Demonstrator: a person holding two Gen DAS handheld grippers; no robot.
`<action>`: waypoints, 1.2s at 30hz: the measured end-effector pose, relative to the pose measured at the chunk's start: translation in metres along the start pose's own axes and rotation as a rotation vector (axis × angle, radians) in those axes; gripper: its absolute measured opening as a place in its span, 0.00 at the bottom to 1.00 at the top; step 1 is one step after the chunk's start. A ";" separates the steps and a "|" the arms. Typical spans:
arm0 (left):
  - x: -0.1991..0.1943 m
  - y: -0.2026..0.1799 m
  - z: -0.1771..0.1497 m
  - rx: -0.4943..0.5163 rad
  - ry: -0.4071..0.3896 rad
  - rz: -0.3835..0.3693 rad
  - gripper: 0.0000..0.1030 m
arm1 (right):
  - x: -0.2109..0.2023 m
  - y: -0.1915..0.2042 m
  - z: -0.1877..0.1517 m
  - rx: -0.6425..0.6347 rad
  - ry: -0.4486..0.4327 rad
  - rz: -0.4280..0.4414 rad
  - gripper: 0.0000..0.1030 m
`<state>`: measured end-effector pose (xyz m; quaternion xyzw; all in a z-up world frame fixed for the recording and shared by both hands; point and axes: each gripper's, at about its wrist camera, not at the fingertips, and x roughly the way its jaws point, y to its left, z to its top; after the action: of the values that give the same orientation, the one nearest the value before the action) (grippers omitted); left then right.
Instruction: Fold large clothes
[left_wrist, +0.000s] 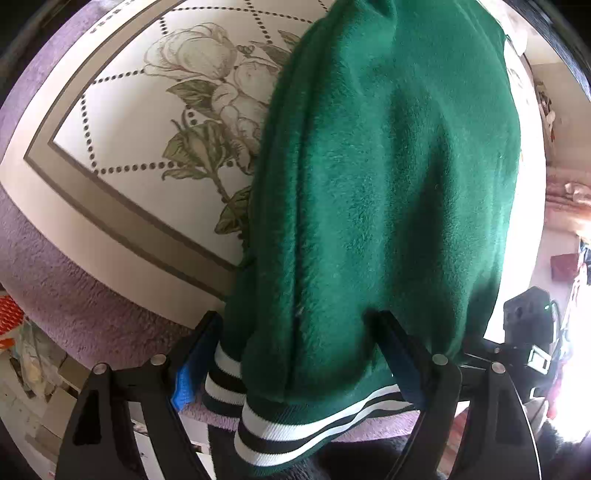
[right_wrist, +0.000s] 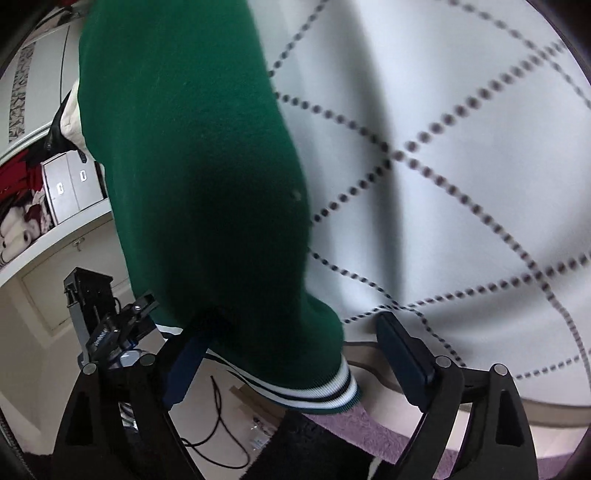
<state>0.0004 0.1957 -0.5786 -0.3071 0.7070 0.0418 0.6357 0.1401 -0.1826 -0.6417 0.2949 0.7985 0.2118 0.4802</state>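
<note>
Green jacket (left_wrist: 384, 177) draped over the bedspread (left_wrist: 122, 122), striped hem (left_wrist: 295, 428) at 6 o'clock. Left gripper (left_wrist: 295, 332) and right gripper (right_wrist: 295, 332) stand spread, fabric lying between loosely, not pinched. Clamp both on the hem evenly before lifting, keeping it taut.

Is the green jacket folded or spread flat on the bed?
Neither: the green jacket is bunched, hem lying between both grippers' open fingers. Whether it is lifted, cannot tell.
</note>
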 end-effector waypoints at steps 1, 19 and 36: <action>0.001 -0.002 0.001 0.002 -0.004 0.000 0.82 | 0.002 0.001 0.002 -0.001 0.004 0.003 0.90; -0.011 -0.027 -0.012 0.090 -0.108 -0.011 0.29 | -0.013 0.023 -0.001 -0.047 -0.068 0.031 0.29; -0.158 -0.059 -0.080 -0.200 0.189 -0.307 0.18 | -0.137 0.043 -0.141 0.265 0.207 0.299 0.22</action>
<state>-0.0399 0.1722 -0.3984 -0.4754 0.7007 -0.0143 0.5319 0.0758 -0.2511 -0.4634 0.4474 0.8116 0.2030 0.3161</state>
